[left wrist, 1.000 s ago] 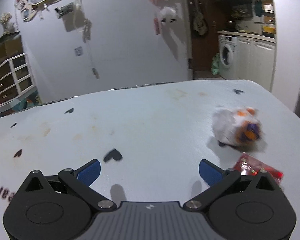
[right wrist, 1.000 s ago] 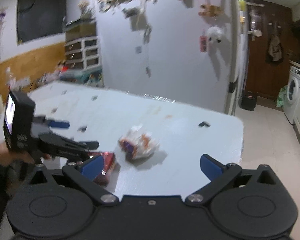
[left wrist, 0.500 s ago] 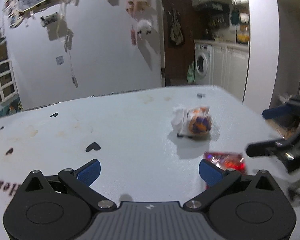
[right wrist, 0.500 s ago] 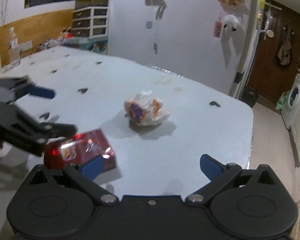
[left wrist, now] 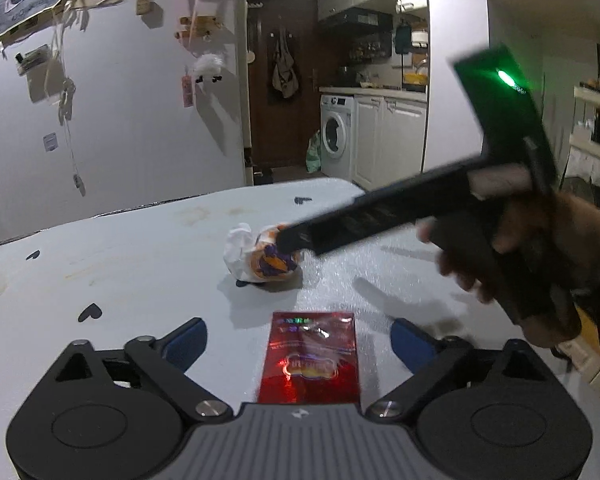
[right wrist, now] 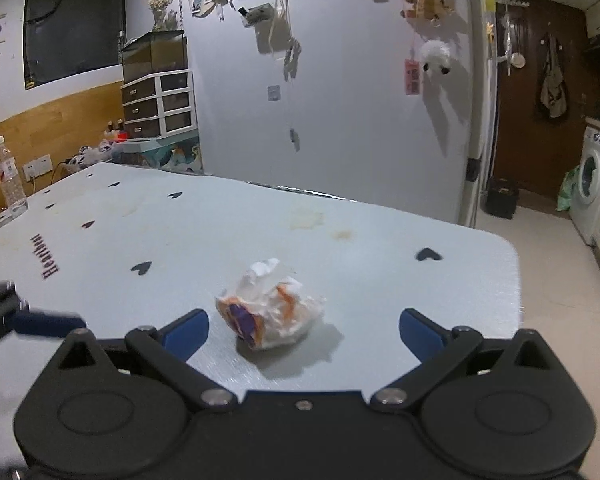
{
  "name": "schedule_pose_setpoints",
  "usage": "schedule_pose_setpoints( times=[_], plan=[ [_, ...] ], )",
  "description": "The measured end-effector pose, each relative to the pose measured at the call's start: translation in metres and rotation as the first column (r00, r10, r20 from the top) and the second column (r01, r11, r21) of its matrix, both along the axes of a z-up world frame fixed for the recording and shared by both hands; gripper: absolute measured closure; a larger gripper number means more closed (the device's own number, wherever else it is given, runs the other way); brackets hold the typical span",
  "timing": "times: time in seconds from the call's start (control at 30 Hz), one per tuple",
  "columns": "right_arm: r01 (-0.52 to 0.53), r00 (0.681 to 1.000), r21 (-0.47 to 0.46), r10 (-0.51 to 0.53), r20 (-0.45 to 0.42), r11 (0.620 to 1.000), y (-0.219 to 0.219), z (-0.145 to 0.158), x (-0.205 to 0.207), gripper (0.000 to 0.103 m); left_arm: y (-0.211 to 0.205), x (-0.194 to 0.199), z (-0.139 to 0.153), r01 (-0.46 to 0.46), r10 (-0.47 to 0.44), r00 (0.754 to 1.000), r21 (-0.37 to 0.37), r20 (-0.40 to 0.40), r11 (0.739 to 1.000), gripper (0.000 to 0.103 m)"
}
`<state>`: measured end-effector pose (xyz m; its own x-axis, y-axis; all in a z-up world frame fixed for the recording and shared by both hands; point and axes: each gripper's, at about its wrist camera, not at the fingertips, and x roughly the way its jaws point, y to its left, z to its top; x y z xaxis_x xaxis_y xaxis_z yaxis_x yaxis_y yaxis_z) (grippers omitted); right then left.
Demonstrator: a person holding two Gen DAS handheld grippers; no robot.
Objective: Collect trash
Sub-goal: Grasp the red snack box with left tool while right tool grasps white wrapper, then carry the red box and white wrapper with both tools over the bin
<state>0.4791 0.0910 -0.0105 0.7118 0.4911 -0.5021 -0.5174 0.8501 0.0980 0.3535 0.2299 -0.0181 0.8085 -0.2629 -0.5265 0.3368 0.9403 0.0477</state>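
On the pale heart-printed table [left wrist: 132,264], the left gripper [left wrist: 298,334] now has the red foil packet [left wrist: 310,356] lying flat between its wide-apart blue fingers, where half a second ago it sat off at 3 o'clock. Likewise spread, the right gripper [right wrist: 302,328] has closed in on the crumpled white wrapper [right wrist: 270,310], now framed between its tips and untouched.

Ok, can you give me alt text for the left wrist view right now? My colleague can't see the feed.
The open left gripper hovers low over a pale table, lined up on a flat red wrapper lying between its fingers. Beyond lies a crumpled white wrapper, where the hand-held right gripper reaches in from the right.
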Motion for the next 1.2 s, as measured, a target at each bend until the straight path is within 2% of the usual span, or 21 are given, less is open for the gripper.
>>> schedule_pose_setpoints(
  times=[0.13,0.3,0.43,0.47,0.5,0.57,0.63,0.9,0.97,1.0,1.2],
  plan=[
    [0.013,0.998,0.053,-0.009,-0.061,0.998,0.014,-0.002,0.017,0.0,-0.01,0.004,-0.01,0.002,-0.001,1.0,0.056,-0.024,0.998,0.019],
    [0.036,0.992,0.075,-0.026,-0.123,0.997,0.033,-0.013,0.03,0.0,-0.017,0.004,-0.019,0.026,-0.021,0.999,0.102,-0.049,0.994,0.023],
    [0.068,0.978,0.131,-0.041,-0.203,0.989,0.039,-0.023,0.037,0.016,-0.016,0.003,-0.02,0.029,-0.024,0.999,0.096,-0.048,0.995,0.027],
    [0.081,0.972,0.154,-0.044,-0.23,0.985,0.04,-0.026,0.039,0.017,-0.015,0.003,-0.02,0.029,-0.025,0.999,0.093,-0.047,0.995,0.027],
    [0.09,0.974,0.161,-0.053,-0.218,0.983,0.04,-0.026,0.037,0.019,-0.015,0.004,-0.02,0.031,-0.026,0.999,0.09,-0.048,0.995,0.029],
    [0.096,0.975,0.139,-0.066,-0.211,0.986,0.043,-0.026,0.036,0.034,-0.015,0.004,-0.02,0.026,-0.022,0.999,0.083,-0.049,0.996,0.037],
    [0.095,0.976,0.136,-0.066,-0.209,0.986,0.042,-0.026,0.035,0.041,-0.014,0.003,-0.02,0.012,-0.008,0.999,0.087,-0.045,0.996,0.044],
    [0.028,0.987,0.088,-0.013,-0.161,0.996,0.03,-0.021,0.016,0.057,-0.011,0.003,-0.017,-0.003,0.007,0.999,0.096,-0.043,0.995,0.049],
    [0.027,0.988,0.085,-0.013,-0.152,0.996,0.023,-0.018,0.01,0.071,-0.01,0.003,-0.016,-0.017,0.021,0.999,0.097,-0.038,0.995,0.05],
    [0.031,0.989,0.085,-0.019,-0.147,0.996,0.019,-0.017,0.007,0.074,-0.009,0.002,-0.015,-0.026,0.03,0.999,0.095,-0.035,0.995,0.05],
    [0.036,0.992,0.073,-0.027,-0.123,0.997,0.0,-0.013,-0.011,0.075,-0.005,-0.001,-0.013,-0.077,0.078,0.997,0.085,-0.016,0.993,0.05]
  ],
)
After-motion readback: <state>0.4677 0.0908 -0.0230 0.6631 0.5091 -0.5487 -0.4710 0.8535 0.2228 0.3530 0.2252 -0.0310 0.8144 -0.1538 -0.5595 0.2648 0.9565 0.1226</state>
